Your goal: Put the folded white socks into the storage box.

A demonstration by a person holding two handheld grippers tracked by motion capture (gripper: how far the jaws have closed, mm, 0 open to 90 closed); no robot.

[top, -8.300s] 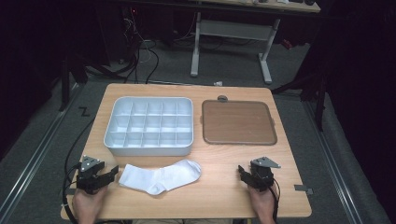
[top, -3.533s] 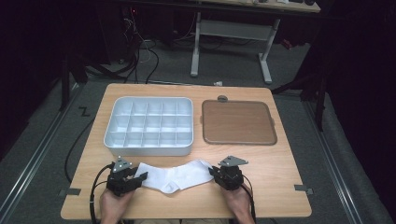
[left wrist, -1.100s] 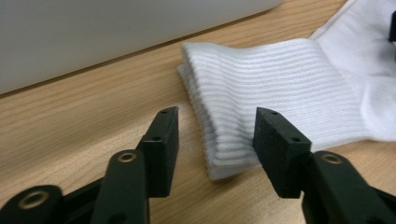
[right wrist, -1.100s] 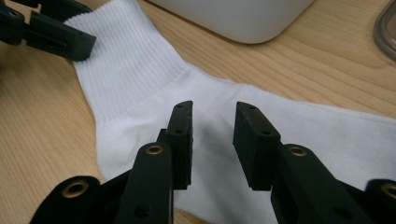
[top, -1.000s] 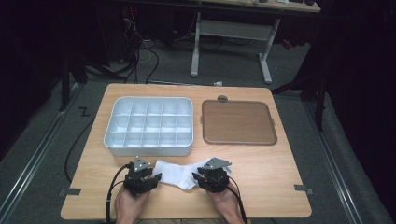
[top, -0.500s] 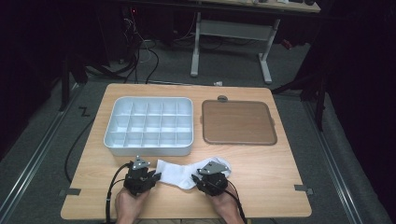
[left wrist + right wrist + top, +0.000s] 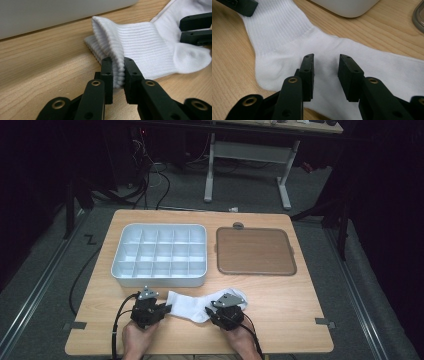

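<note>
A white sock (image 7: 192,305) lies on the wooden table near its front edge. My left gripper (image 7: 167,309) is at the cuff end; its jaws have just been closing, and in the left gripper view the pads pinch the raised ribbed cuff (image 7: 117,50) at the left gripper (image 7: 117,61) tips. My right gripper (image 7: 212,312) sits over the sock's middle. In the right gripper view the right gripper (image 7: 325,58) has its jaws apart, resting on the flat sock (image 7: 287,37) near the heel with no fold between them.
A white compartment tray (image 7: 120,262) stands behind the sock at the left. A brown flat tray (image 7: 255,251) lies to its right. The far right of the table is bare wood (image 7: 300,310). Cables trail off the front edge.
Both hands came in from the table's front corners to the sock's two ends, and the sock now lies shorter and bunched. The left jaws have closed on the cuff.
</note>
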